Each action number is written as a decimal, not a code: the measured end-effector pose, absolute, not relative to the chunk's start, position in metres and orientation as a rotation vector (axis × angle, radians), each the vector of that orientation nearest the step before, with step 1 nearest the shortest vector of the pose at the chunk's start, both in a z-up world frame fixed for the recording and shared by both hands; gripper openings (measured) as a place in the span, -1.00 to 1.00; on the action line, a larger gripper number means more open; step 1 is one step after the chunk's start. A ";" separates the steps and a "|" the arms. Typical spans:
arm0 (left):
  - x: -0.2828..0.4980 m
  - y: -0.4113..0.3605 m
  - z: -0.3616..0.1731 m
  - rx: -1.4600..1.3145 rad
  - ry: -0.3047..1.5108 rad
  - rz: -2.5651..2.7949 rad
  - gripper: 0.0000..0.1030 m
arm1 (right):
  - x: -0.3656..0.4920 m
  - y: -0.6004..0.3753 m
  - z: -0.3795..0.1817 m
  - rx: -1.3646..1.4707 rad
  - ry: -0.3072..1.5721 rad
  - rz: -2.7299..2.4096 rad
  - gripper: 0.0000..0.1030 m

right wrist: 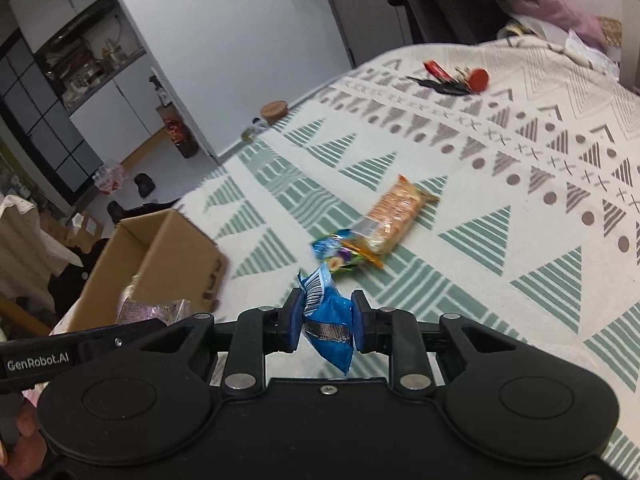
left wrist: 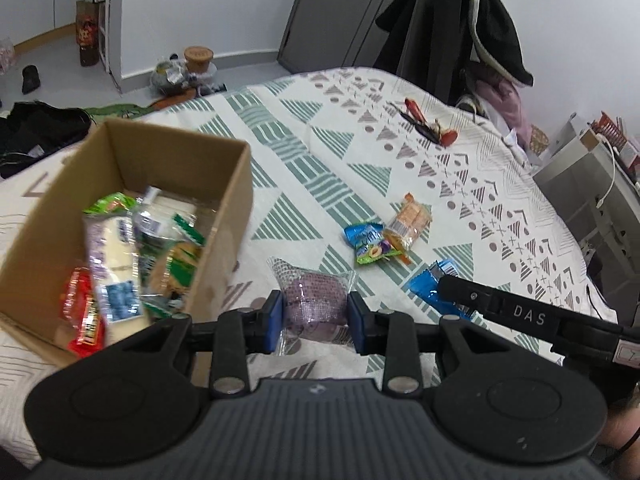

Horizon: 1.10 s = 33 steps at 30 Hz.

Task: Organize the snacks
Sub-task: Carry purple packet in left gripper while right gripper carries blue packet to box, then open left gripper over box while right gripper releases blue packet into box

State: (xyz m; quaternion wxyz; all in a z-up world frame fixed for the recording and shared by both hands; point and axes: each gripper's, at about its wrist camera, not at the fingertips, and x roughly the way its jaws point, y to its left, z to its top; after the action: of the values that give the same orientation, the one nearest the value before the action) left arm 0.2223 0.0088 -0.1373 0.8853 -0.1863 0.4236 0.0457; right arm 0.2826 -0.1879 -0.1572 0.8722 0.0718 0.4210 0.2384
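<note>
Two snacks gripped, one in each tool, above the patterned bed.

Our left tool [left wrist: 314,312] is clenched on a purple-wrapped snack [left wrist: 314,294] just right of the cardboard box [left wrist: 168,152] (already holding several packets); our right tool [right wrist: 326,322] pinches a blue packet [right wrist: 330,320]. Two more lie on the bed [left wrist: 280,128], touching: an orange cracker pack [right wrist: 394,214] and a small blue-green candy bag [right wrist: 340,254].
</note>
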 end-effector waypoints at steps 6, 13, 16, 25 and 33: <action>0.204 0.024 -0.122 -0.394 0.848 0.121 -0.36 | 0.267 -0.174 -0.135 0.133 0.832 0.515 -0.53; 0.187 0.046 -0.108 -0.397 0.815 0.158 -0.36 | 0.255 -0.156 -0.118 0.163 0.793 0.541 -0.53; 0.181 0.061 -0.103 -0.403 0.803 0.178 -0.36 | 0.253 -0.144 -0.118 0.189 0.794 0.551 -0.53; 0.171 0.108 -0.097 -0.424 0.780 0.253 -0.36 | 0.248 -0.102 -0.115 0.181 0.772 0.607 -0.53; 0.170 0.136 -0.110 -0.451 0.802 0.271 -0.36 | 0.252 -0.074 -0.117 0.183 0.774 0.615 -0.53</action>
State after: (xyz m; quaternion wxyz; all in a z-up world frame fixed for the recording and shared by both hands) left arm 0.1702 0.1361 -0.1096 0.8871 -0.2171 0.3860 0.1303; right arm 0.2517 -0.0743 -0.1168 0.8763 0.0879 0.3708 0.2946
